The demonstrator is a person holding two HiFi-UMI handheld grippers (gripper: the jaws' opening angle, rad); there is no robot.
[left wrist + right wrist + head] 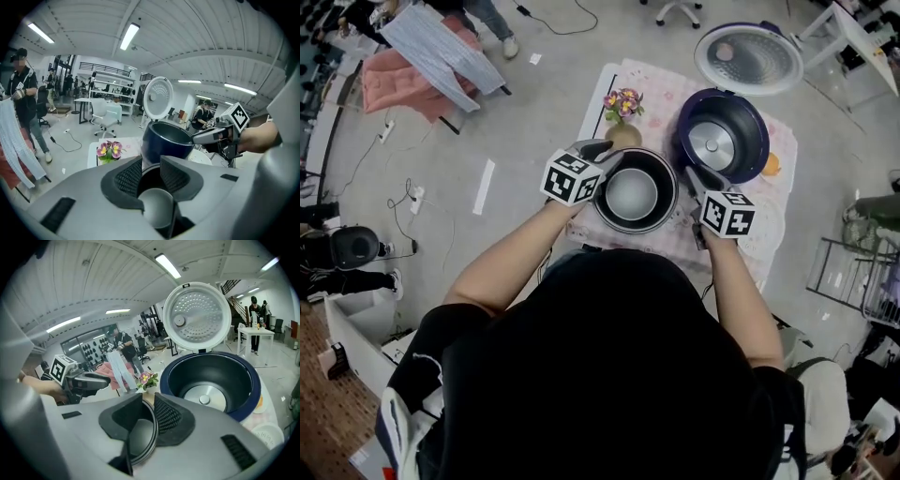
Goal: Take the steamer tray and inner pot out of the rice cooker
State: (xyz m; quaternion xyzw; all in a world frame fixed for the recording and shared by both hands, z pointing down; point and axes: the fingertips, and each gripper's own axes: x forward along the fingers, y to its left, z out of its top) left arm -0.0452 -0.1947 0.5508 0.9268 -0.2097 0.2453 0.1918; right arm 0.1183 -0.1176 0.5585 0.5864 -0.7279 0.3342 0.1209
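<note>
The dark inner pot (pixel 635 190), grey inside, hangs in the air between my two grippers, in front of the open rice cooker (pixel 757 127). My right gripper (pixel 698 180) is shut on the pot's right rim; in the right gripper view the rim (pixel 152 437) runs between the pads. My left gripper (pixel 605 161) is at the left rim. There the jaws stand apart around the rim (pixel 157 208), with a gap showing. The cooker's blue body (pixel 211 380) is empty down to its heating plate. A white round tray (pixel 769 225) lies on the cloth by my right hand.
The cooker's lid (pixel 748 58) stands open at the back. A small vase of flowers (pixel 623 105) is just behind the pot on the pink tablecloth (pixel 652 80). An orange thing (pixel 771 165) lies right of the cooker. People, chairs and a rack stand around the table.
</note>
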